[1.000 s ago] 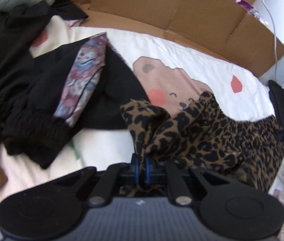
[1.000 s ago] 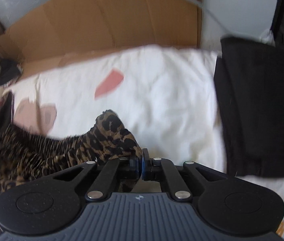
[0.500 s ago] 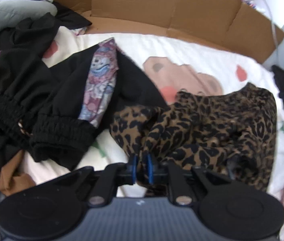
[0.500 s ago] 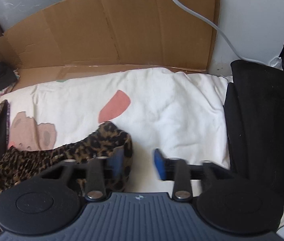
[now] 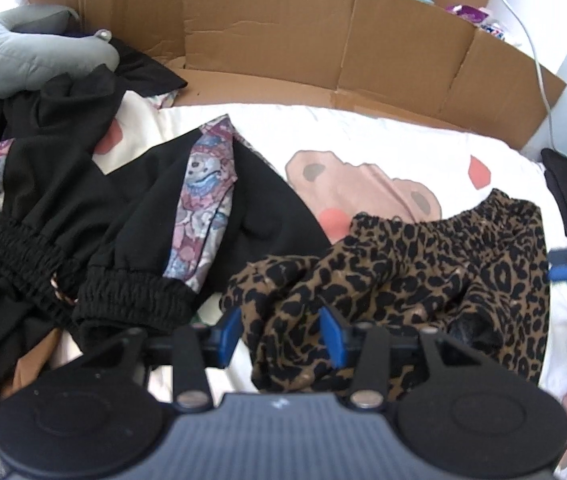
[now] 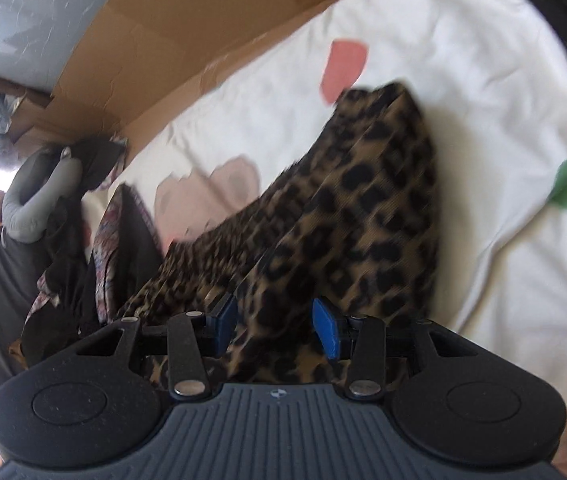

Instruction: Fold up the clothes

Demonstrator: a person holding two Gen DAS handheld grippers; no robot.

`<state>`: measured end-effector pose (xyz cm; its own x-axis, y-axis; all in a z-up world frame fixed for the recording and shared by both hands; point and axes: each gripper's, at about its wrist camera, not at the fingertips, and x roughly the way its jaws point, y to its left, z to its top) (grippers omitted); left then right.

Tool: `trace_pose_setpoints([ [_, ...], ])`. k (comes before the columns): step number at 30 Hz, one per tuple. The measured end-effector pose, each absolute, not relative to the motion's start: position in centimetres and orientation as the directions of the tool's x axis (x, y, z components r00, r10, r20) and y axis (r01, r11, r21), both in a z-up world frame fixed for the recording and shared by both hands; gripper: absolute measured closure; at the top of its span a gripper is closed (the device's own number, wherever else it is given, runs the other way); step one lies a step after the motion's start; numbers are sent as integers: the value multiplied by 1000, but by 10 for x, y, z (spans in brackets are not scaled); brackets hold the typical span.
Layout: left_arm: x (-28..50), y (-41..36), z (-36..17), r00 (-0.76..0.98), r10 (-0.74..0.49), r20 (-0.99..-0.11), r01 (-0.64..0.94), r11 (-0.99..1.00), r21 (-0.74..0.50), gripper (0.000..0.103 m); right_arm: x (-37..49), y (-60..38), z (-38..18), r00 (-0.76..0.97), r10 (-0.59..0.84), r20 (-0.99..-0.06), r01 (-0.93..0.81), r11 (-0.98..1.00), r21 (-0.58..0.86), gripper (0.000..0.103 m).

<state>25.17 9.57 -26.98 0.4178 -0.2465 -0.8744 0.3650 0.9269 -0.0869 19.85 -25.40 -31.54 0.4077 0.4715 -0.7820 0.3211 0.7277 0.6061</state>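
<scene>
Leopard-print cloth (image 5: 423,280) lay bunched on the bed (image 5: 363,144), half folded at best. Our left gripper (image 5: 279,334) fingers were opening astride its near edge; our right gripper (image 6: 275,322) fingers stood spread over it. Black clothes (image 5: 83,216) waited left of the fingers.

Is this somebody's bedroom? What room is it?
Probably a bedroom. The clothes lie on a soft white sheet printed with a cartoon bear, like bedding. A grey neck pillow sits nearby, and a leopard-print garment is being folded there.
</scene>
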Motion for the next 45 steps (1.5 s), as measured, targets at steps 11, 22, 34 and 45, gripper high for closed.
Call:
trace_pose_setpoints([
  [11, 252, 111, -266, 440, -288, -851, 319, 936, -152, 56, 201, -209, -328, 319, 519, -793, 491, 625, 607, 55],
  [22, 263, 160, -255, 523, -280, -805, 148, 960, -238, 56, 211, -169, -331, 288, 478, -830, 600, 585, 545, 54],
  [34, 263, 186, -259, 534, -298, -791, 70, 948, -310, 56, 225, -157, -343, 274, 406, -872, 627, 612, 482, 103],
  [45, 260, 172, -267, 492, -325, -807, 122, 944, -306, 56, 187, -211, -291, 232, 344, -910, 483, 771, 415, 103],
])
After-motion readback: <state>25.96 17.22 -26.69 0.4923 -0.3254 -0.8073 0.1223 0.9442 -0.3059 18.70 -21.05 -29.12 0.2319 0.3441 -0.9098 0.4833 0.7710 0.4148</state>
